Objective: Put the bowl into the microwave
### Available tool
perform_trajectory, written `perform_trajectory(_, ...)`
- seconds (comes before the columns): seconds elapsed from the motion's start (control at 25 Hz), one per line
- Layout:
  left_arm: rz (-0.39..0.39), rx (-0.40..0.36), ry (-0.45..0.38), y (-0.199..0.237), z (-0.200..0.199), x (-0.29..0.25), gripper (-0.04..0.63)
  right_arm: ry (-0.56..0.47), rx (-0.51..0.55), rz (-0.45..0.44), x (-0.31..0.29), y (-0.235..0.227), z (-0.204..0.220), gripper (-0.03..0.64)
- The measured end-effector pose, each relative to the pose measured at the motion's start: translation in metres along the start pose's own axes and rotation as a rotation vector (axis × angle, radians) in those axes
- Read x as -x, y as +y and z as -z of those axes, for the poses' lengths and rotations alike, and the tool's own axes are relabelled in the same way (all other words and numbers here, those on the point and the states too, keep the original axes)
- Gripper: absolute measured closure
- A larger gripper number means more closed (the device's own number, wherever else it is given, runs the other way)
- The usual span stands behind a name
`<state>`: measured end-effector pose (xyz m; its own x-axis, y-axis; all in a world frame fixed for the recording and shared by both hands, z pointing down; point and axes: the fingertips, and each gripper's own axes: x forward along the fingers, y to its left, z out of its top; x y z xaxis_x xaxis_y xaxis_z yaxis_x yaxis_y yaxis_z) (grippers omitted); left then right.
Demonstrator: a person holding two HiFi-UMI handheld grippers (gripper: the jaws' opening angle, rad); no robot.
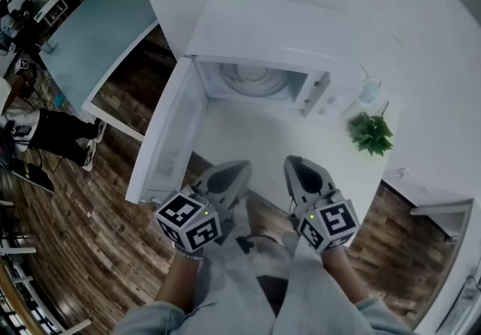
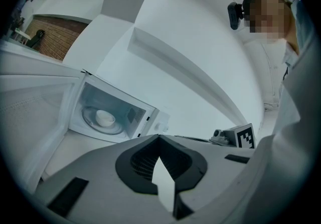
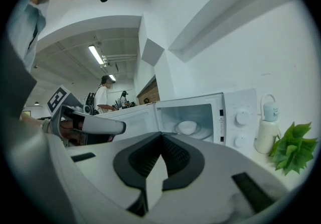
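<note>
Both pairs of jaws are pressed together with nothing between them. The left gripper and the right gripper are held side by side, near each other but apart, at the front edge of the white counter. Both point toward the microwave.

The microwave door stands wide open, swung out to the left in the head view. The white bowl sits upright inside the microwave on the round glass plate, well apart from both grippers.

Just right of the microwave stands a pale bottle, and beside it a small green plant. Both are on the counter.

Wooden floor shows below the person's arms, and a light blue table stands off to the left. In the right gripper view, people stand far back in the room.
</note>
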<state>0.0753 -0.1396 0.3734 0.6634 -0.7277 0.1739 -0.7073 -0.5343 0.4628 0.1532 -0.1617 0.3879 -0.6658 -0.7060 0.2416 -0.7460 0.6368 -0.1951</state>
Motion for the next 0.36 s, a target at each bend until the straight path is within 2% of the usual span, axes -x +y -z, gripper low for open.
perform_trajectory(0.36,0.009,0.007,0.0,-0.0011,0.0023,0.0,0.597,0.01,0.001,-0.008,-0.0001,0.0022,0.0028,0.618)
